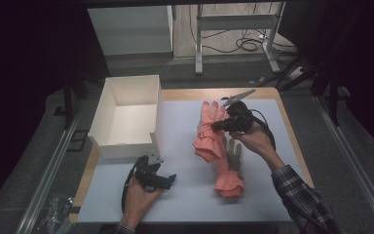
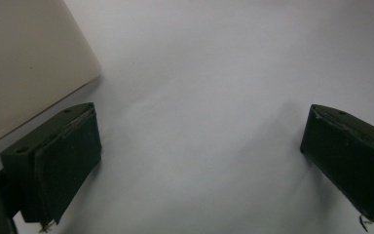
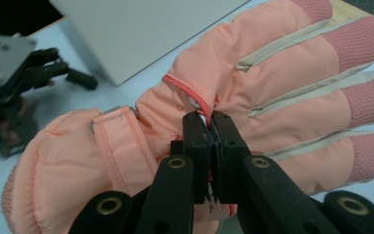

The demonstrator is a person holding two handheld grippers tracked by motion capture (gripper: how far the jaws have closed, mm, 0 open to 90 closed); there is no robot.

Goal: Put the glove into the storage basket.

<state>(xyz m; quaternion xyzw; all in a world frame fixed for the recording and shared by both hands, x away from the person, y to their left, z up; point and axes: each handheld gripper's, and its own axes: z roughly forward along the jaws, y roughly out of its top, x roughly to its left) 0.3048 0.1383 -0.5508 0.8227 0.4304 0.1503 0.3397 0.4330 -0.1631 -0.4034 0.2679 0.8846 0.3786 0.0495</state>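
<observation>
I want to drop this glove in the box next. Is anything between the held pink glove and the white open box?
Nothing visible. The right gripper is shut on the pink padded glove, and bare pale tabletop lies between it and the white open-topped box. The left gripper sits nearer the person, off that path.

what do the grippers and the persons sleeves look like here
Both grippers are black: the left gripper and the right gripper each trail a black cable. The left one carries a grey three-cornered plate on top. In the gripper views, the jaws are blocky with flat dark pads, on arms with brass-coloured rivets. The right forearm wears a dark plaid sleeve; the left cuff looks similar.
</observation>
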